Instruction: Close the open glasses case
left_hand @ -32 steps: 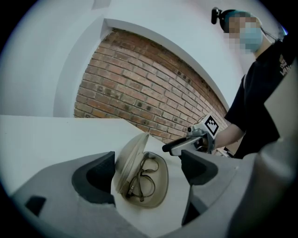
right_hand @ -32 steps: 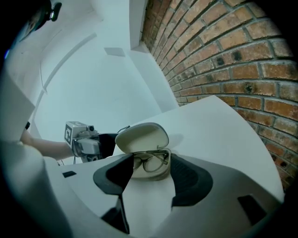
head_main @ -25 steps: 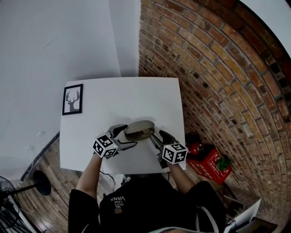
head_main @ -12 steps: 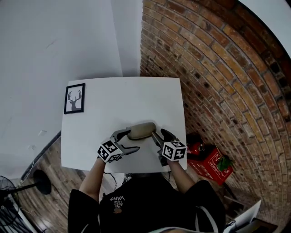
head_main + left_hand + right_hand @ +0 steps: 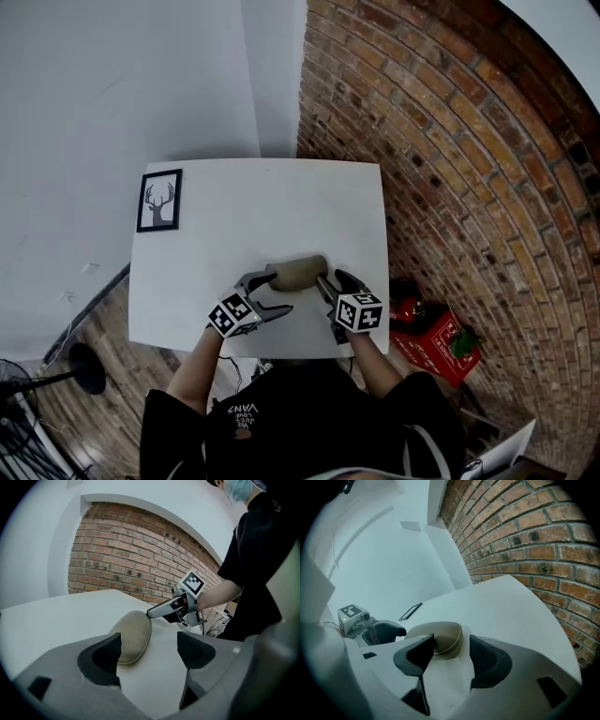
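Note:
The beige glasses case [image 5: 300, 273] lies on the white table [image 5: 253, 216] with its lid down. My left gripper [image 5: 277, 292] stands at the case's left end. Its jaws are closing, and the case [image 5: 133, 637] sits just ahead of them, toward the left finger [image 5: 101, 658], with no pad pressing on it. My right gripper [image 5: 330, 279] is at the case's right end, open. In the right gripper view the rounded end of the case [image 5: 440, 639] shows just beyond its jaws [image 5: 451, 651]. The right gripper [image 5: 161, 610] reaches the case's far end in the left gripper view.
A framed deer picture [image 5: 160, 200] lies at the table's far left corner. A brick wall [image 5: 450, 141] runs along the table's right side. On the floor below the right edge stands a red crate [image 5: 431, 337].
The case's lid stood open a second ago and is now down. Both grippers have sunk a little, and the left one has drawn back toward the person.

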`<state>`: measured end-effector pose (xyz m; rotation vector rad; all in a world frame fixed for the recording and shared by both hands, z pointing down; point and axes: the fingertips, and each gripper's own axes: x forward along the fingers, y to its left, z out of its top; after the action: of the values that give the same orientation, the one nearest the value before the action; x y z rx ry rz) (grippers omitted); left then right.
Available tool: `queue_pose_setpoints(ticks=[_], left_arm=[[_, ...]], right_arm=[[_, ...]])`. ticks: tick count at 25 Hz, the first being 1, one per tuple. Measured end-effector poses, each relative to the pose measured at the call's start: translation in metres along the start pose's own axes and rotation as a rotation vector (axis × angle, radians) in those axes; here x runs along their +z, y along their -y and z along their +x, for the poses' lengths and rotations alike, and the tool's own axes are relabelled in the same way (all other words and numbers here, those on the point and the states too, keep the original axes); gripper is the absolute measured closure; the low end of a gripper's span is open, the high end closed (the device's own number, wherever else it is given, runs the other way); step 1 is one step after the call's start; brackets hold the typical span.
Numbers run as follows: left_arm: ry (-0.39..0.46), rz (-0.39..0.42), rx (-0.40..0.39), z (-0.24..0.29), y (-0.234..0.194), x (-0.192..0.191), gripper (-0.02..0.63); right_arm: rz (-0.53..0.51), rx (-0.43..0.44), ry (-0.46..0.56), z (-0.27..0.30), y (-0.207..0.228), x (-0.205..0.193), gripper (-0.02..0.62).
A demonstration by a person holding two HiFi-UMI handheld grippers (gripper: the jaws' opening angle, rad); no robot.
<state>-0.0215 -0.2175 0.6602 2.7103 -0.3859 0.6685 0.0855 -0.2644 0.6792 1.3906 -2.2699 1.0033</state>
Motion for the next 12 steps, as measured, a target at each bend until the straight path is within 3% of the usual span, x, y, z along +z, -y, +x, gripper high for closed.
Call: queue_pose_setpoints(ticks=[8,12], left_arm=[[-0.018,0.027,0.034,0.0015,-0.0023,-0.002,0.241],[-0.002,0.018,0.069,0.0005,-0.0081,-0.0015,0.285]], right_arm=[[-0.052,-0.038,-0.028,0.003,0.0023,0.0009,0.327],[-0.073,-0.04,-0.033,0.0047,0.0013,0.0025,0.331]])
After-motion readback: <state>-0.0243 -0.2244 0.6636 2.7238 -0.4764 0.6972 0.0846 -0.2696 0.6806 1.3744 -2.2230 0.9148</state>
